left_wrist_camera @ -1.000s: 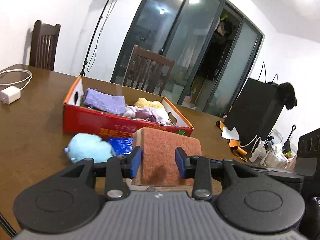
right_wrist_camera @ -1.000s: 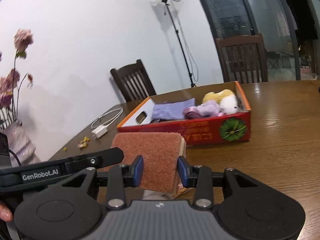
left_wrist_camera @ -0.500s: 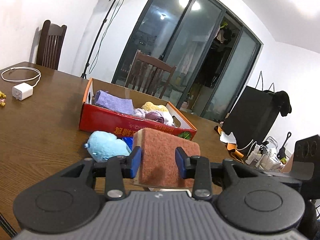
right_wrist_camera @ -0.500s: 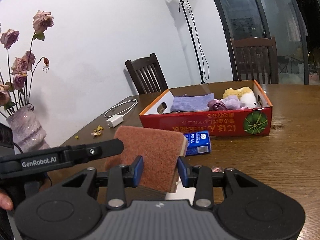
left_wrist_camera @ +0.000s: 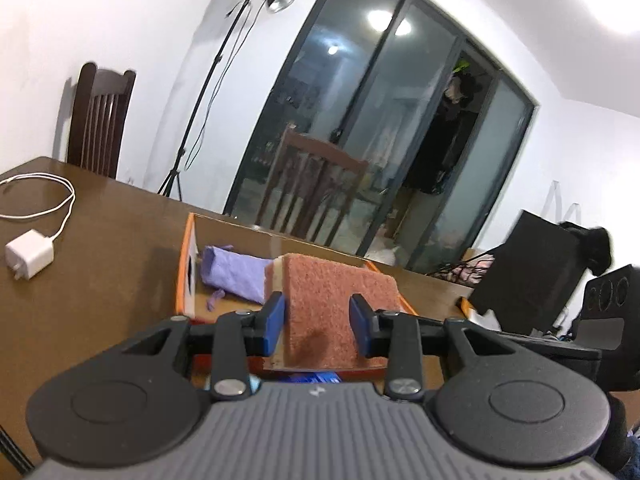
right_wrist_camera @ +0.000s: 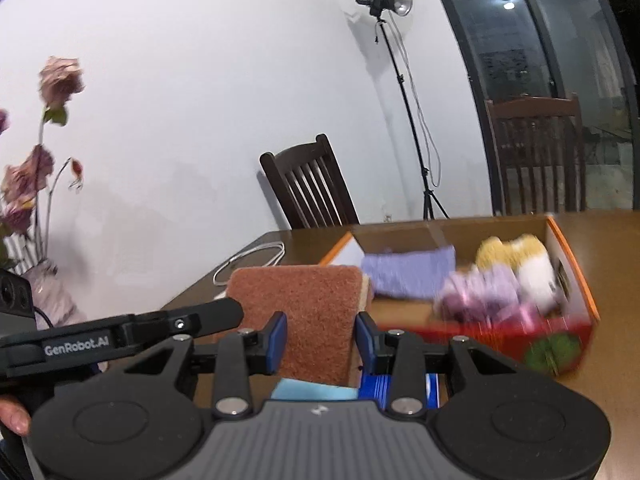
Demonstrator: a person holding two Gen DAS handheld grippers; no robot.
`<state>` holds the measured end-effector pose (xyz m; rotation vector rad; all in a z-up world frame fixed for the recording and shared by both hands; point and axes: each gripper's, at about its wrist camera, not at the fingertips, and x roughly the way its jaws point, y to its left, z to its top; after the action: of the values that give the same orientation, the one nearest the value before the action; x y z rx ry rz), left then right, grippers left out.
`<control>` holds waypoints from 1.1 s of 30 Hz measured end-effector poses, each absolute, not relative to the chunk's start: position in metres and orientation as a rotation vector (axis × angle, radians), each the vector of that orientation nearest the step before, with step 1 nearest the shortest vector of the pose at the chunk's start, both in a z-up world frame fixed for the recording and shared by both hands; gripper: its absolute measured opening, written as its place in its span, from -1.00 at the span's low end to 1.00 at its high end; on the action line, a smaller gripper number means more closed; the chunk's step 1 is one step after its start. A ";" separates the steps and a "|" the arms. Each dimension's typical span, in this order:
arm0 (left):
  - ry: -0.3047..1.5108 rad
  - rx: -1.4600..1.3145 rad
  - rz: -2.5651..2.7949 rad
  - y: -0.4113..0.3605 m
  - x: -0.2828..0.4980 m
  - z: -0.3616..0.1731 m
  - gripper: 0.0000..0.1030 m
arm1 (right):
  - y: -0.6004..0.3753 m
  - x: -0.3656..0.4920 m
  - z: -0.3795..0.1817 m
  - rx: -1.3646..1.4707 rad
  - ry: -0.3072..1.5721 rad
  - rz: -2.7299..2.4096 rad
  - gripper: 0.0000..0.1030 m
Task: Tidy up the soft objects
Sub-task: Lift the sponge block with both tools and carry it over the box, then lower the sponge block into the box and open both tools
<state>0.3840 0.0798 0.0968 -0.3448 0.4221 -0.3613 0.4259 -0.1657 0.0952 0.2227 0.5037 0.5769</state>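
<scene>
One brown scouring sponge (left_wrist_camera: 332, 292) with a yellow backing is held by both grippers. My left gripper (left_wrist_camera: 317, 326) is shut on it, blue pads pressing its sides. My right gripper (right_wrist_camera: 321, 338) is shut on the same sponge (right_wrist_camera: 304, 300) from the other side. The sponge hangs at the near wall of a red and orange cardboard box (left_wrist_camera: 185, 272). The box (right_wrist_camera: 576, 280) holds a purple cloth (right_wrist_camera: 408, 276), a pink-purple bundle (right_wrist_camera: 480, 296) and a yellow and white plush (right_wrist_camera: 520, 256). Below the right gripper lie a light blue plush (right_wrist_camera: 316, 392) and a blue pack (right_wrist_camera: 400, 390).
A white charger with its cable (left_wrist_camera: 28, 256) lies on the brown table (left_wrist_camera: 100, 280) to the left. A vase of flowers (right_wrist_camera: 44, 292) stands at the table's edge. Wooden chairs (right_wrist_camera: 308, 184), a light stand (right_wrist_camera: 404, 92) and a black bag (left_wrist_camera: 532, 272) surround the table.
Both grippers have carried the sponge forward and a little upward, up to the box. The box now looms larger, and the light blue plush and blue pack have slid under the grippers.
</scene>
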 end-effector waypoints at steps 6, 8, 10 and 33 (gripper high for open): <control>0.583 -0.374 -0.303 0.086 0.470 0.086 -0.31 | -0.155 0.513 0.086 0.259 0.624 0.582 -0.28; 0.615 -0.346 -0.284 0.084 0.486 0.080 -0.31 | -0.151 0.536 0.077 0.259 0.680 0.583 -0.28; 0.639 -0.325 -0.267 0.082 0.498 0.074 -0.25 | -0.149 0.554 0.065 0.264 0.739 0.583 -0.29; 0.511 -0.148 -0.240 0.087 0.431 0.118 0.57 | -0.172 0.516 0.107 0.152 0.717 0.554 0.12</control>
<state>0.4308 0.0870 0.1179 -0.1480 0.5106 -0.2398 0.5159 -0.1716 0.1074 0.1522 0.7167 0.5536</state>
